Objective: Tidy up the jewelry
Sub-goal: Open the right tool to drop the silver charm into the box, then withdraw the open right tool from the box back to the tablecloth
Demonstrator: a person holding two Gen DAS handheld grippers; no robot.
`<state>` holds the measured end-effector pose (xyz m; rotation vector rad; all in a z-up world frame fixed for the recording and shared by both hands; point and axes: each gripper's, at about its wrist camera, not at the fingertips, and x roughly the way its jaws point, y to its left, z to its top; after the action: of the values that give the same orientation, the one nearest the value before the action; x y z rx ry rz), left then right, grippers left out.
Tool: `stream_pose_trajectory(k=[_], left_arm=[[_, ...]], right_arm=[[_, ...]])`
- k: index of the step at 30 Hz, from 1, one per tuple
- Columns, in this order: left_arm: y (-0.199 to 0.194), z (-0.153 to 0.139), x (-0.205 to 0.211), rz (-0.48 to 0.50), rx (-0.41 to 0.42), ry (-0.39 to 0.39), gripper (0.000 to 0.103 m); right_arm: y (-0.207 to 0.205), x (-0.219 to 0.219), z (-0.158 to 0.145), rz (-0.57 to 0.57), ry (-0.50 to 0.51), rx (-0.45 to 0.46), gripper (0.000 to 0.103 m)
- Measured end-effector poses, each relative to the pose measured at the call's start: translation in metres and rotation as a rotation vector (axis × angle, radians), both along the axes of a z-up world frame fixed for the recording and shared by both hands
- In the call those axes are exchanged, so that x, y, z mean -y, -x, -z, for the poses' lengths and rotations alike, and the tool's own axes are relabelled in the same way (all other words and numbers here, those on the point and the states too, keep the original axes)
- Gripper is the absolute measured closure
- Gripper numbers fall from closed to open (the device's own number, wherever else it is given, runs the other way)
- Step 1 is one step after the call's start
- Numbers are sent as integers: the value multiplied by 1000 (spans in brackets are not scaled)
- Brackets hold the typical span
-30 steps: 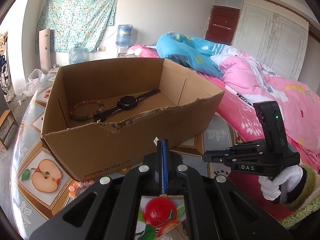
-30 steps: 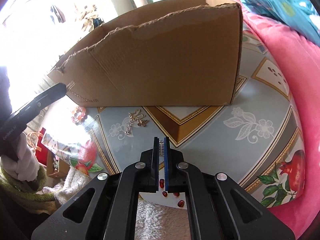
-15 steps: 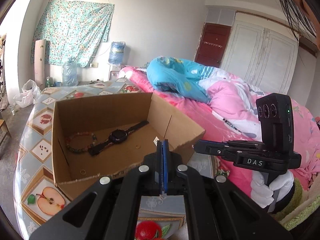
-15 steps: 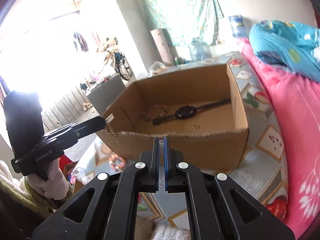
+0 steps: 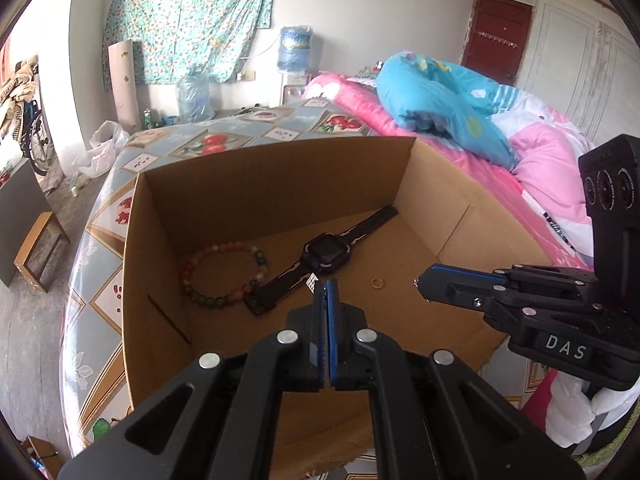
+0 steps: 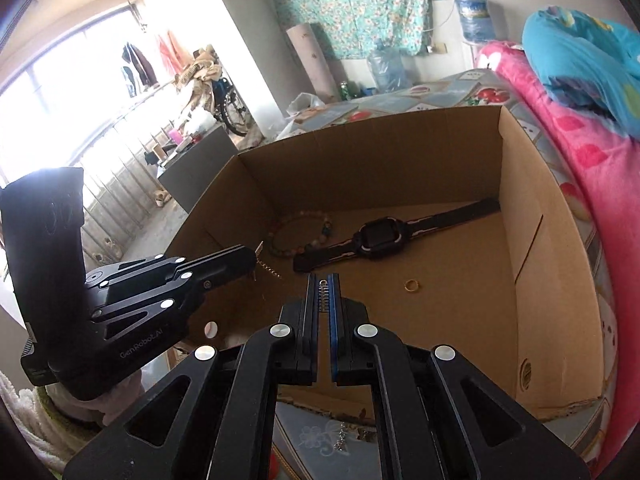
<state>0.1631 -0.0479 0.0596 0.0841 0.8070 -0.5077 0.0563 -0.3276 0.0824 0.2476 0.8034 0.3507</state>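
Both grippers have come up off the fruit-print tablecloth and now hang over the open brown cardboard box, so I'm at the drop step.

Left gripper: fingers pressed together, pinching a thin silver chain by one end. The chain hangs from the tip, long axis slanting down and to the right in the right wrist view, above the box floor.

On the box floor, left to right: pastel bead bracelet, black smartwatch, small gold ring.

Right gripper: jaws have just been opening. A short silver chain piece is still between them, lying against the left pad with a gap showing. Its long axis runs along the fingers, towards the smartwatch. I judge it about to fall in.

I can't tell whether this is one chain or two.
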Motion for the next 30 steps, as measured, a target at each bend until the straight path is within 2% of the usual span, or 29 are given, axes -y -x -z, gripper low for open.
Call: stream_pose_trajectory(k=[2, 5, 11, 21, 30], left_arm=[[-3, 6, 0, -3, -22, -7, 98], [-5, 13, 1, -15, -32, -23, 84], [-2, 12, -3, -34, -26, -29, 78], [20, -5, -12, -52, 45, -8, 64], [48, -17, -22, -53, 91, 17, 52]], right_arm=[[-1, -2, -1, 15, 30, -4, 96], [-1, -2, -1, 15, 33, -5, 94], [1, -4, -2, 18, 37, 11, 88], [23, -5, -13, 17, 8, 83, 67], [51, -4, -21, 38, 9, 131, 52]])
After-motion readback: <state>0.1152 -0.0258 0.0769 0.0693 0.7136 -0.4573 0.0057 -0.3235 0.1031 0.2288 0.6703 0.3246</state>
